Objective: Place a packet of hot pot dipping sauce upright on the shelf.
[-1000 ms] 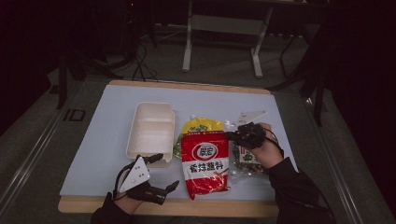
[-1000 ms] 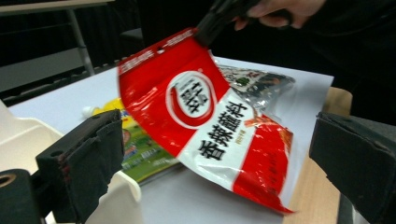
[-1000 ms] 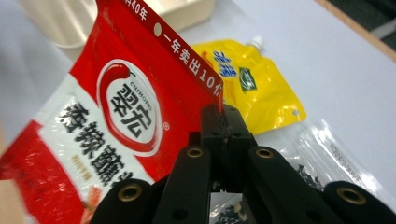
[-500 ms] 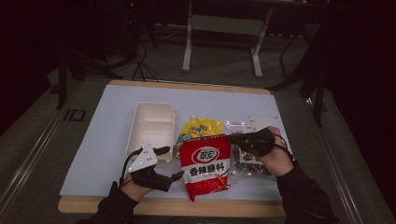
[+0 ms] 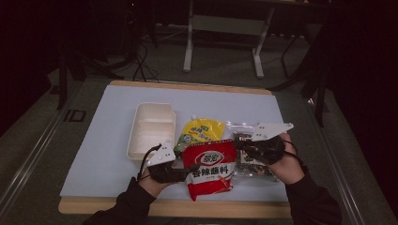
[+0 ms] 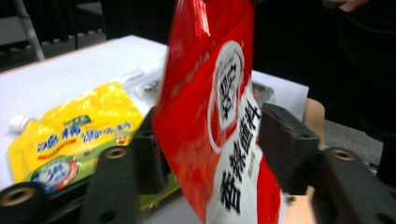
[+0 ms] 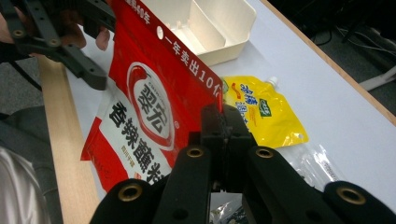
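A pale blue mat covers a wood-edged table (image 5: 159, 206) in a dark room, with metal stand legs and cables on the floor behind. On the mat we see a cream divided tray (image 5: 151, 129), a yellow spouted pouch (image 5: 202, 132) and a clear packet of dark contents (image 5: 253, 164). The red sauce packet (image 5: 210, 172) lies at the near edge, between both tools. Our right gripper (image 5: 241, 145) has its jaws pressed together on the packet's right edge, lifting that side. Our left gripper (image 5: 187, 172) stands with jaws apart, the packet's left edge between them, neither jaw clearly touching it; the yellow pouch lies just beyond
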A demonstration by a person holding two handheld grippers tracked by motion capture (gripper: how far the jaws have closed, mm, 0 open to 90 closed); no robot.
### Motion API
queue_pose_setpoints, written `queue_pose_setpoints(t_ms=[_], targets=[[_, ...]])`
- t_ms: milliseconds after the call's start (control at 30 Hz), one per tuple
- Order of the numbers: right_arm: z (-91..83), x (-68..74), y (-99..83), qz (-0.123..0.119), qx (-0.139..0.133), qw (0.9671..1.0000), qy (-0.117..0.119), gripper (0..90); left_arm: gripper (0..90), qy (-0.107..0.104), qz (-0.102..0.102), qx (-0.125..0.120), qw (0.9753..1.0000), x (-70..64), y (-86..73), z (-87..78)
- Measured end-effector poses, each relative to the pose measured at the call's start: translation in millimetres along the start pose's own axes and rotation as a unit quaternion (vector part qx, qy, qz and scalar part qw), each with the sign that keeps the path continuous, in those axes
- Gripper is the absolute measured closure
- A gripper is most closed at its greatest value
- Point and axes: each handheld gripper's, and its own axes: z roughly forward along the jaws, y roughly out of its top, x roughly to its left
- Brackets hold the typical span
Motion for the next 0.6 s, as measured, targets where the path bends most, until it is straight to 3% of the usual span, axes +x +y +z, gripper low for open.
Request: queue_pose_setpoints(t_ms=[233,467,600], targets=[[-4.2,4.5,1.2,-0.004,-0.009,0.9999,0.005,90.0,69.1,0.003,0.003,0.011,0.9999,-5.9,4.7,6.7],[-8.6,10.2,4.7,-0.015,-0.011,0.9998,0.004,90.0,89.4,-0.008,0.018,0.017,0.9997,-10.4,9.4,6.3],[-14.2,13.1,6.7,-0.019,-0.017,0.9996,0.008,90.0,90.0,-0.017,0.031,0.017,0.9992,-16.0,14.4,1.3]])
